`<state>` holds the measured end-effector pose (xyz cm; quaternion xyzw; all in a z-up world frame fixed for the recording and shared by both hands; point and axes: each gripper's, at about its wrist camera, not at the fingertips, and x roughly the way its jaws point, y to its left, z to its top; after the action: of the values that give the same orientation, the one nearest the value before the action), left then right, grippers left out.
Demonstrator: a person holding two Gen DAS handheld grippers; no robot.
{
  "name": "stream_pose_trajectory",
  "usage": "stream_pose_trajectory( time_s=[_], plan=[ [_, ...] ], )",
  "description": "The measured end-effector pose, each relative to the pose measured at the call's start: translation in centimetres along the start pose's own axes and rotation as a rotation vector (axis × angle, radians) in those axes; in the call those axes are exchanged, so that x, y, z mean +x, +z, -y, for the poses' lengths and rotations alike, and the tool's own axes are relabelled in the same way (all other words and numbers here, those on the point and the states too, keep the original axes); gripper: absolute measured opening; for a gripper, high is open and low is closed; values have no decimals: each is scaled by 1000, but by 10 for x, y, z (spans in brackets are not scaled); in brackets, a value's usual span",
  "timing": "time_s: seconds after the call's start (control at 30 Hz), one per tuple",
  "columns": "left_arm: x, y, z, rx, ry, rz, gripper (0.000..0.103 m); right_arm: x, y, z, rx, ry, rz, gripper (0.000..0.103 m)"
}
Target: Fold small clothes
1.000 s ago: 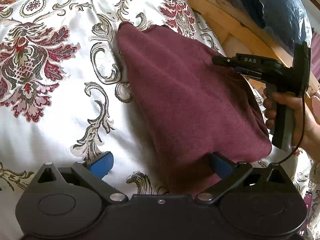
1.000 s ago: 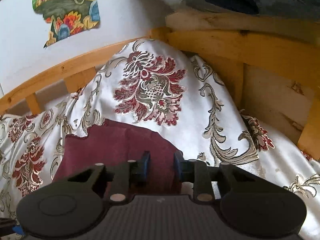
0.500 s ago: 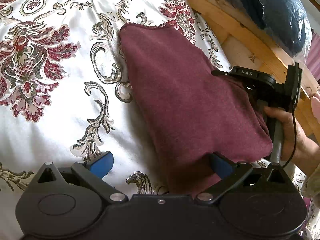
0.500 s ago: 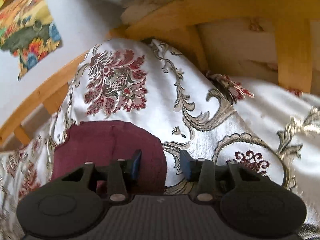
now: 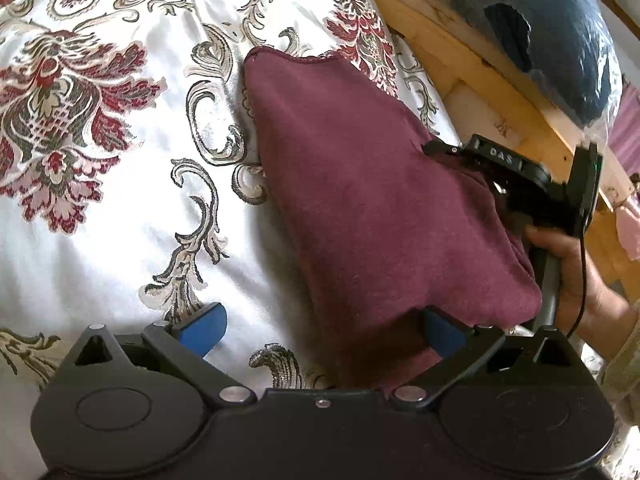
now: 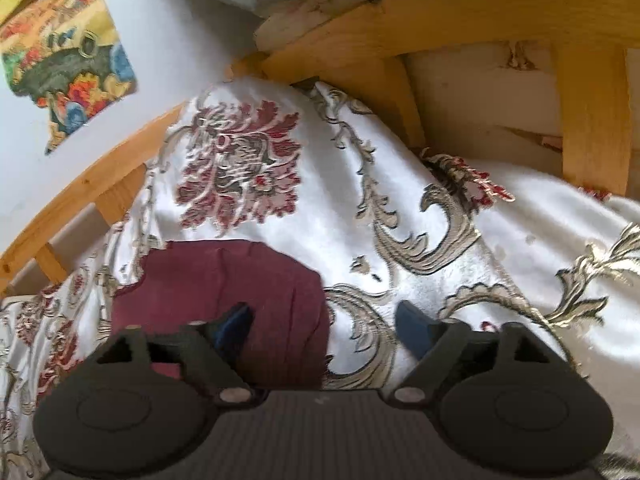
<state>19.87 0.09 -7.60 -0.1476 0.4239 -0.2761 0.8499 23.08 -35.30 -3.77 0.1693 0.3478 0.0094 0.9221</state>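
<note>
A maroon garment [image 5: 372, 200], folded, lies on the white floral bedspread [image 5: 100, 220]. My left gripper [image 5: 320, 328] is open wide at its near end. The left pad [image 5: 204, 324] rests on bare bedspread, and the right pad [image 5: 440, 330] is tucked under the garment's near corner. My right gripper [image 5: 440, 150], held by a hand [image 5: 572, 268], lies at the garment's right edge. In the right wrist view the right gripper [image 6: 326, 326] has its jaws opening. The maroon garment [image 6: 248, 280] has its edge loose between them, pressed by neither pad.
A wooden bed frame [image 5: 480, 68] runs along the right and far sides. A dark blue bag in clear plastic [image 5: 560, 32] sits on it. A wall with a colourful picture [image 6: 64, 52] stands behind the bed.
The right gripper sank toward the bed, rolled, and spread its jaws off the garment's edge. The garment's right side dropped flatter. My left gripper stayed put.
</note>
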Motion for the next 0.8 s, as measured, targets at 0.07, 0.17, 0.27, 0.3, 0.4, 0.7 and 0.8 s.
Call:
stream_pose_trajectory(
  time_s=[0.07, 0.17, 0.27, 0.3, 0.4, 0.7, 0.8],
  plan=[
    [0, 0, -2, -17, -9, 8, 103, 0, -6, -2, -32, 23, 13, 97],
    [1, 0, -4, -33, -17, 12, 103, 0, -12, -5, -70, 61, 25, 102],
    [2, 0, -3, -19, -13, 10, 103, -4, -12, -2, -65, 104, 31, 103],
    [2, 0, -2, -8, -8, 12, 103, -6, -10, 1, -56, 131, 26, 103],
    [1, -2, -1, 2, -2, 17, 103, -8, -2, 6, -19, 195, 9, 103],
    [2, -2, -3, -6, -9, 16, 103, 18, 4, 1, -70, 249, -92, 103],
    [2, -2, -4, -9, -13, 13, 103, 15, -8, -2, -143, 252, -58, 103]
  ],
)
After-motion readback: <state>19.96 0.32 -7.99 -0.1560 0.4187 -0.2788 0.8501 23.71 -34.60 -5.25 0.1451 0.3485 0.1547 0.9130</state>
